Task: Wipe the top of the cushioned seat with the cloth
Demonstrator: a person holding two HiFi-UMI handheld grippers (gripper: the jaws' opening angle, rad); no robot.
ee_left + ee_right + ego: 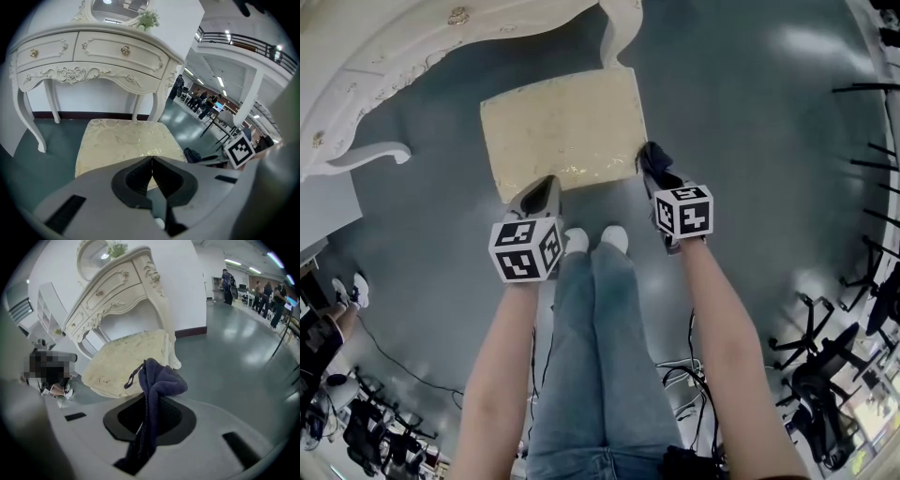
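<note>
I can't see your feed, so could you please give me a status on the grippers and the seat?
Left gripper shut, empty. Right gripper shut on dark cloth. Cushioned seat top bare, nothing in the way.

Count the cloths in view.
1: a dark blue cloth, clamped in the right tongs at the near right corner of the cushioned seat. The left tongs are shut, empty. Others may be hidden.

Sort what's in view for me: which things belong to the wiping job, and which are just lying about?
Job: cushioned seat; cloth, clamped in the right hand-held gripper; left hand-held gripper, shut and empty.
Lying about: white dressing table behind the seat; cables on the floor; office chairs.
</note>
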